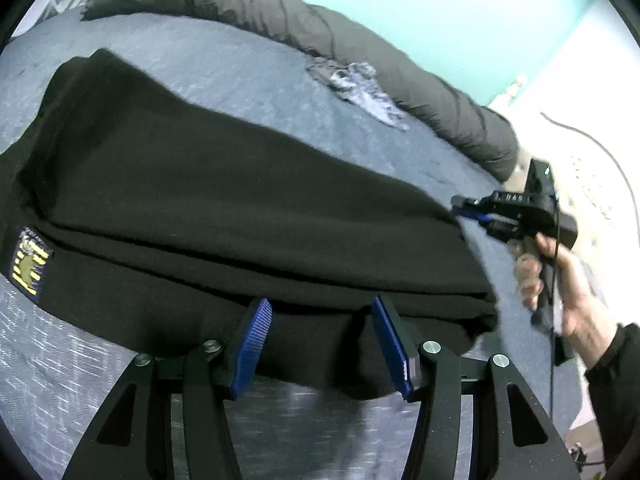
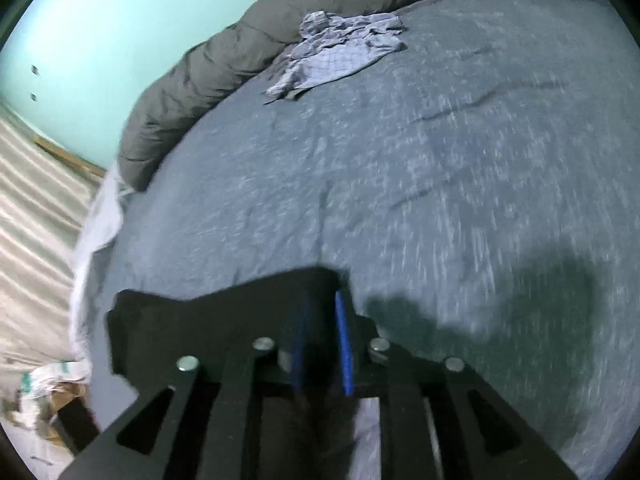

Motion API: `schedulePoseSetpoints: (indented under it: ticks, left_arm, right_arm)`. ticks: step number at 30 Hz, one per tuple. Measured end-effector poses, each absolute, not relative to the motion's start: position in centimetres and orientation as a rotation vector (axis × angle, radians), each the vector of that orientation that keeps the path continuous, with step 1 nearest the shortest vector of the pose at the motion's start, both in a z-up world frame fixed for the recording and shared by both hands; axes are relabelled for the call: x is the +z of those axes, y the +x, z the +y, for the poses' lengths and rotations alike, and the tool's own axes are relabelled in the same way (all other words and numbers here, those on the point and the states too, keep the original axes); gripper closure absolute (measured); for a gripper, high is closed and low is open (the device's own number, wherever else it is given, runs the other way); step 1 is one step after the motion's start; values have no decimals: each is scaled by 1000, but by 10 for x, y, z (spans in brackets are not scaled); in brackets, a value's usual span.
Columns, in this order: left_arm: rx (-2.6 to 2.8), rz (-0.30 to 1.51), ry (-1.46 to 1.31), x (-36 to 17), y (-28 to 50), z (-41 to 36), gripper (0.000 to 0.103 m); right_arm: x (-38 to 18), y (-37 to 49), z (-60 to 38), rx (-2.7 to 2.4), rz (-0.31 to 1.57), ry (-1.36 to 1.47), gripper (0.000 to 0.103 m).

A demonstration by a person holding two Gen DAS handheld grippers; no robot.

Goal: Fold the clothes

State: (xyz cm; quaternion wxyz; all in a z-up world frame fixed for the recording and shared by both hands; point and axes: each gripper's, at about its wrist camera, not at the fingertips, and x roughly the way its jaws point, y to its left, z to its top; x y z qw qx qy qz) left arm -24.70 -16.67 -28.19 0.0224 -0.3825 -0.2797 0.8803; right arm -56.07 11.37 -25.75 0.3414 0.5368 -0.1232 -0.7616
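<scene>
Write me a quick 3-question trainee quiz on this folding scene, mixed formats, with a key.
1. True or false: the crumpled checked cloth lies on top of the black garment.
2. How do the jaws of the left gripper stand? A) shut on the garment's label B) open, at the garment's near edge C) out of view
3. Short answer: what marks the black garment's left end in the left wrist view?

Key
1. False. The checked cloth lies apart from the black garment, on the bed cover beside the rolled grey duvet.
2. B
3. A sewn yellow-and-blue label.
</scene>
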Motion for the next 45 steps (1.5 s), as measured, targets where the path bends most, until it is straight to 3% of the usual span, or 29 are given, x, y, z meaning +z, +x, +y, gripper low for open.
schedulePoseSetpoints:
  ticks: [4,8,15,21,38,41,44,45]
  left_arm:
    - [2668,-911,-1153,-276,-253,-152,46]
    - [2581,-979,-1132,-274,-261,-131,35]
    - [2494,-967,-1161,-277,-284,-68,27]
    - [2551,-869,-1156,-277,-293,-40,26]
    - [2535,-1054,-1119,-277,-299,-63,27]
    - [2502,-1097,-1151,-292,-303,-62,27]
    - [2490,-1109,-1175,-303,-305,-58,27]
    - [2495,-1088,-1178,-304,-306,-55,34]
  right_arm:
    - [-257,-517,137,-1974,-330,1365,85]
    - [-266,-481,154,-1994,-341,1331,84]
    - [-273,-459,178,-2049,-297,1295,80]
    - [-273,-452,199,-2055,-234,1273,79]
    - [-263,-466,173,-2051,-148,1236,78]
    - [-263,-488,160,-2055,-145,1251,71]
    - [-264,-515,144,-2020,-160,1284,57]
    - [-264,-524,138,-2009,-158,1294,56]
